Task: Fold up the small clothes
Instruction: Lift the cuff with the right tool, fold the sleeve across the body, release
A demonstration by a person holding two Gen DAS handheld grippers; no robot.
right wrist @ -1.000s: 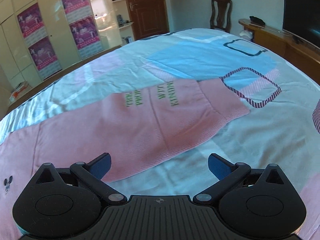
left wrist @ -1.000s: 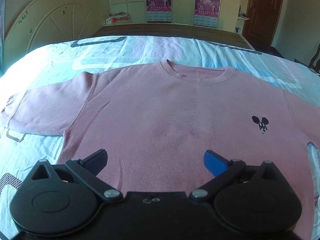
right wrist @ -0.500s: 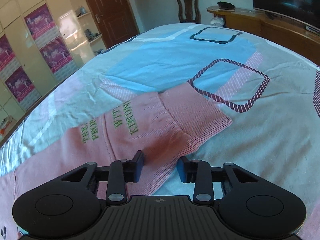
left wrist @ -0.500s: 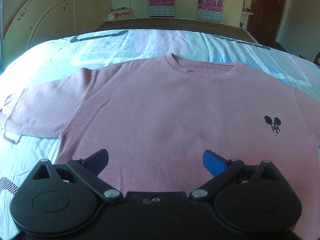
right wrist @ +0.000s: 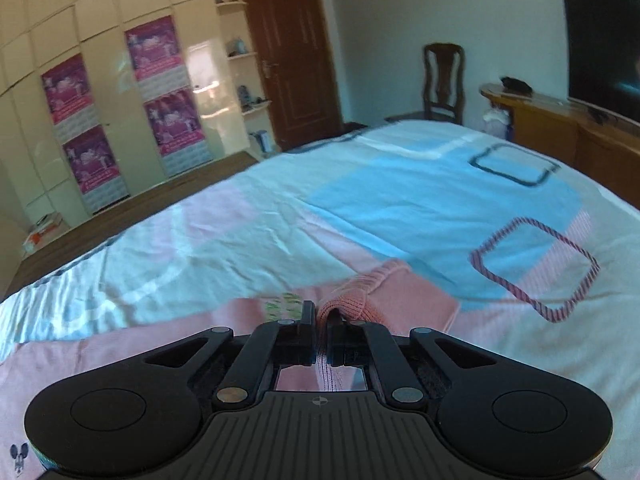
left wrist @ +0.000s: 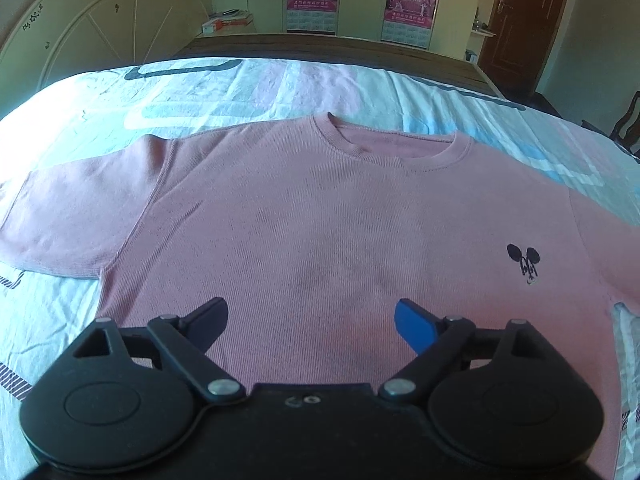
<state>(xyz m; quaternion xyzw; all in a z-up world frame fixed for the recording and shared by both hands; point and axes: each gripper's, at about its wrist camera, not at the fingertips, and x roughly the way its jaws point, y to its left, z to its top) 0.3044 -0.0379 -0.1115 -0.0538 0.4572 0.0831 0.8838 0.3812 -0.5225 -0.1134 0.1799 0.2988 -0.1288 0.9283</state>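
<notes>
A pink sweater (left wrist: 320, 220) lies face up and spread flat on a bed (left wrist: 248, 88) covered by a sheet patterned in pale blue, pink and white, its round collar (left wrist: 394, 148) toward the far side and a small dark mouse-head emblem (left wrist: 524, 262) on the chest. One sleeve (left wrist: 76, 220) extends flat toward the left edge of the left wrist view. The left gripper (left wrist: 310, 318) hangs over the lower body of the sweater with its jaws spread wide, having just narrowed slightly; nothing sits between them and the pads are clear of the fabric. The right gripper (right wrist: 322, 330) has its jaws pressed together on the other sleeve (right wrist: 376, 292), near the ribbed cuff; the knit bunches up between the pads and rises off the sheet in a fold. Green lettering (right wrist: 284, 306) on that sleeve shows just left of the pinch. A wardrobe with purple posters (right wrist: 164, 92), a brown door (right wrist: 292, 56) and a wooden chair (right wrist: 444, 80) stand beyond the bed.
</notes>
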